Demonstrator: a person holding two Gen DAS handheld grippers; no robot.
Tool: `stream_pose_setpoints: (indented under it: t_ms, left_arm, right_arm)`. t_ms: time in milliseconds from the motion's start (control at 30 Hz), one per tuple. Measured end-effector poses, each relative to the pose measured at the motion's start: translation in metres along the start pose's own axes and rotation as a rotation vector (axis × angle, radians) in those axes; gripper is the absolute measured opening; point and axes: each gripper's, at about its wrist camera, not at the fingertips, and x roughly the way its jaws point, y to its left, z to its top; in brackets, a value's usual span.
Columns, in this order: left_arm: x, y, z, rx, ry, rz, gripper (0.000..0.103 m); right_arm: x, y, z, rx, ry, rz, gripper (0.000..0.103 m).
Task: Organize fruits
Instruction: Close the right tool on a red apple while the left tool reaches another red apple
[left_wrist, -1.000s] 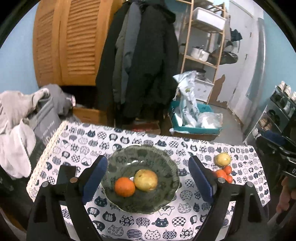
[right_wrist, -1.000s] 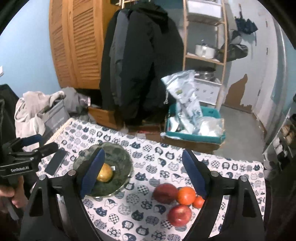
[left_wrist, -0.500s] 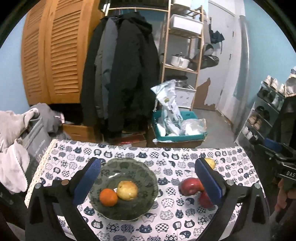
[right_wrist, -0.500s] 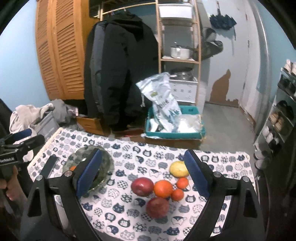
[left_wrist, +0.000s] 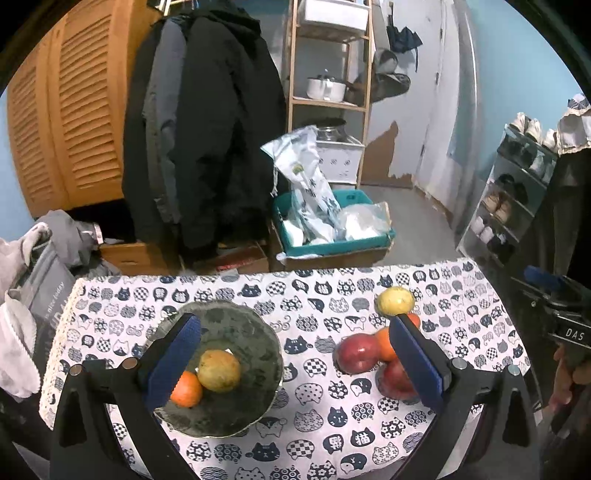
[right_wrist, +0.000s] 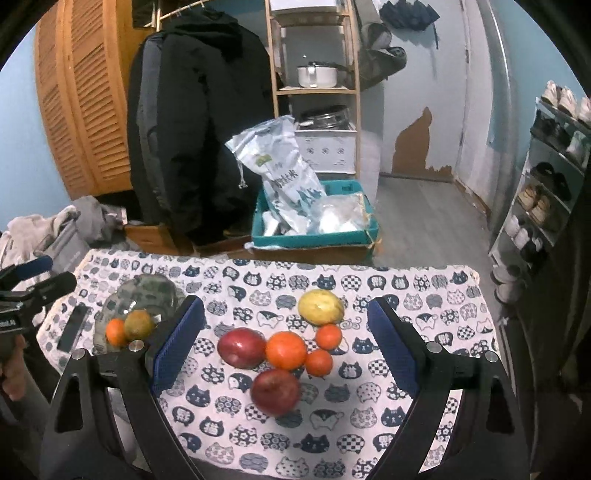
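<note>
- Fruit sits in two groups on the cat-print tablecloth (right_wrist: 406, 291): an orange (left_wrist: 186, 389) and a yellow-green fruit (left_wrist: 218, 370) in the dark bowl (left_wrist: 258, 332), the rest loose to its right.
- The right wrist view alone shows the whole loose cluster: two red apples (right_wrist: 242, 348), a big orange (right_wrist: 286, 350), two small ones (right_wrist: 328, 336), a yellow fruit (right_wrist: 320, 307) (and a black phone (right_wrist: 72, 328) beside the bowl).
- The left wrist view hides part of that cluster behind a pad.
- Left gripper (left_wrist: 293, 363) has just been opening, its jaws wide apart with nothing between the pads; right gripper (right_wrist: 284, 345) is spread too, empty.
- Readable writing: "DAS" on the right gripper's body, seen from the left view.
</note>
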Motion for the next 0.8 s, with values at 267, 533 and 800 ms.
stream_pose_setpoints:
  t_ms: [267,533,800]
  left_arm:
    - [0.031,-0.012,-0.015,0.033,0.068,0.009,0.102]
    - [0.083,-0.019,-0.043,0.053,0.196,0.012,0.102]
    - [0.119,-0.023,-0.065,0.056,0.283,0.015,0.102]
  right_arm:
    - [0.028,-0.003,-0.017,-0.009,0.072,-0.017,0.089]
    - [0.081,0.001,-0.053,-0.002,0.223,-0.003,0.089]
    - [0.126,0.008,-0.085,-0.017,0.359,-0.002,0.089]
